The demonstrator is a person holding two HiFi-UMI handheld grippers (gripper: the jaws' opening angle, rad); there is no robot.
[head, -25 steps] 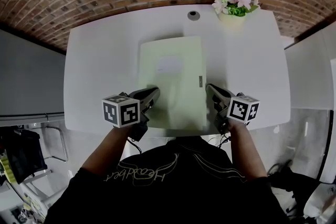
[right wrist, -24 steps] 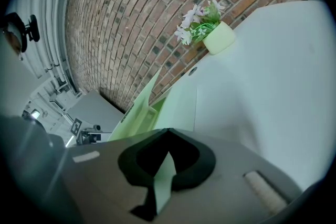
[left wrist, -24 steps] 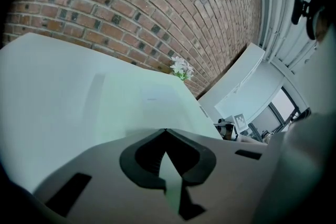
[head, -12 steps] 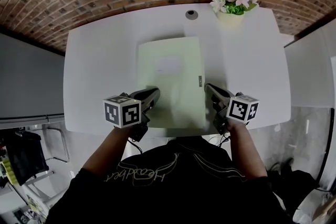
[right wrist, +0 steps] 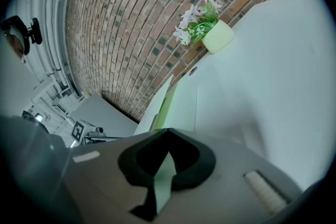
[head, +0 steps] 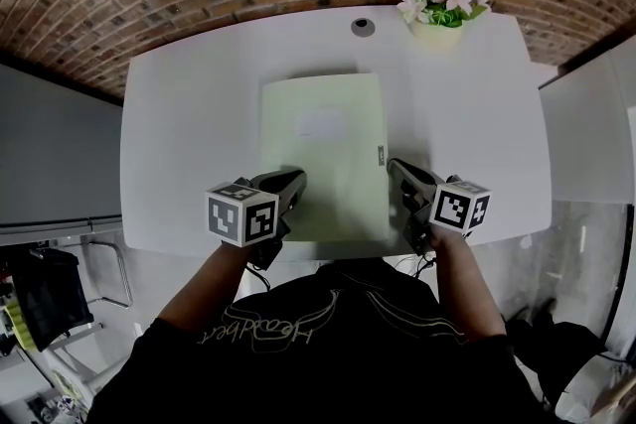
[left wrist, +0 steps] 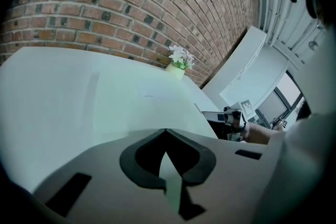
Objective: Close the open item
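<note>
Two grippers are on the job, and both are nipped onto the same thing: the pale green folder point(head: 323, 154) lying in the middle of the white table point(head: 189, 134). The left gripper point(head: 288, 182) bites the folder's near edge at about 7 o'clock, and its own view shows the jaws pressed together on a thin green sheet. The right gripper point(head: 400, 172) works the 5 o'clock corner, and its jaws likewise pinch a sliver of green. From above the folder looks almost flat, but the right gripper view catches the cover point(right wrist: 181, 105) standing a little proud of the leaf beneath, a narrow wedge of gap along that side. So this reads as the last stretch of the closing: cover down, not quite seated. The next move likely calls for easing both corners down together until cover meets leaf, then spreading the jaws without dragging the sheet askew. The flower pot point(head: 437, 10) at 1 o'clock and the cable grommet point(head: 363, 27) at 12 sit well apart from the action.
</note>
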